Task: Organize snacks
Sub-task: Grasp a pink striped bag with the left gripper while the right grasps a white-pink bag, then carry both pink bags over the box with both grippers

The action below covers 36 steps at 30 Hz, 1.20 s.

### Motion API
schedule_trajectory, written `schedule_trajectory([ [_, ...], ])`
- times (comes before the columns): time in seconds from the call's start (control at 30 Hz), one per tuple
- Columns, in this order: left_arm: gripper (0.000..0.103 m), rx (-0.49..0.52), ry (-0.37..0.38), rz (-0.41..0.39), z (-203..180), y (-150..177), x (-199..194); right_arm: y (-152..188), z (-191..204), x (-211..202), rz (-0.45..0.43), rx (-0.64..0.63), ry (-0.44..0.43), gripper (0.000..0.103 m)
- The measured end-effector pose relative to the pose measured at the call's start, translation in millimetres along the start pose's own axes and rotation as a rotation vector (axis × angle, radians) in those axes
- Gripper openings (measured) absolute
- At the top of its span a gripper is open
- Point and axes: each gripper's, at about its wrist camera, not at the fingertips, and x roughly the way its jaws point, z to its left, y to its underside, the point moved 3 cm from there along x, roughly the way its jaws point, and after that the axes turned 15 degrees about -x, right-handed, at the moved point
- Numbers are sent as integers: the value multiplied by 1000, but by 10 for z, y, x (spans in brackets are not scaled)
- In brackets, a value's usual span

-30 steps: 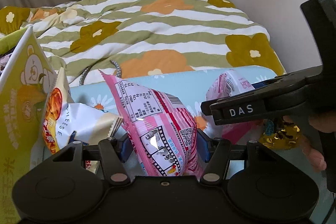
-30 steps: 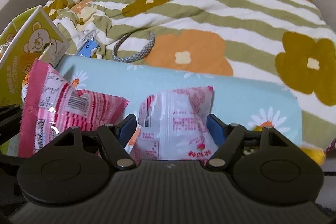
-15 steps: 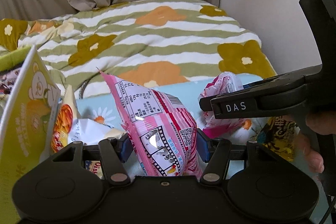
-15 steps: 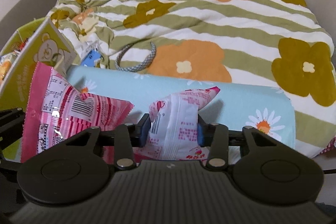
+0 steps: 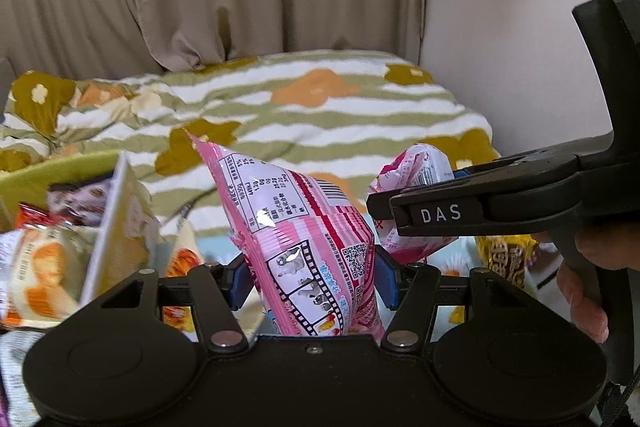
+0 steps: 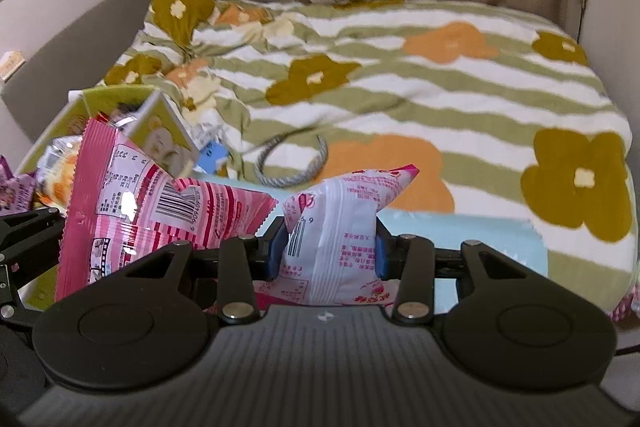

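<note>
Left gripper [image 5: 306,275] was clamped on the pink striped snack bag [image 5: 304,227], bag upright between the blue pads [image 5: 240,281]. Right gripper [image 6: 330,247] was pinching the white-and-pink snack pouch [image 6: 340,227], held just right of the pink bag. Both hung above the light blue daisy mat [image 6: 480,239] on the bed [image 6: 400,75]. Green box [image 5: 48,175] of snacks sat to the left, bear-print carton [image 5: 116,223] leaning at its edge. Yellow wrapper [image 5: 504,255] lay under the right gripper. Grey cord loop [image 6: 292,167] lay on the quilt.
</note>
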Motion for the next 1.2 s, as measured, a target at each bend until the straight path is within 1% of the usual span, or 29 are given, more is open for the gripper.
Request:
schedule_trajectory([
  [0.17,64,-32,-12,-68,161,-141,-352,-216,192,-255,-54,-26,-10,57],
  [0.3,64,-68,-45,-121,367,-288,-630,-426,387,-421,-97,-56,-31,57],
  [0.47,64,-115,-96,-188,759,-509,-951,-727,697,-568,-147,-95,-63,57],
  [0.57,64,-134,-117,-210,1055,-628,-1078,-900,908,-572,-170,-99,-81,57],
  [0.7,64,-153,-120,-210,1485,-791,-1171,-1116,1233,-525,-197,-86,-88,57],
  [0.83,64,-155,-118,-201,1940,-975,-1162,-1310,1603,-377,-205,-76,-95,57],
  [0.93,64,-173,-70,-163,2280,-1104,-1077,-1459,1847,-216,-201,-65,-90,57],
  [1.03,64,-191,-23,-113,2587,-1201,-902,-1573,2053,-49,-188,-50,-74,57],
  [1.2,65,-207,54,-23,2950,-1247,-571,-1655,2335,208,-145,-9,-36,57],
])
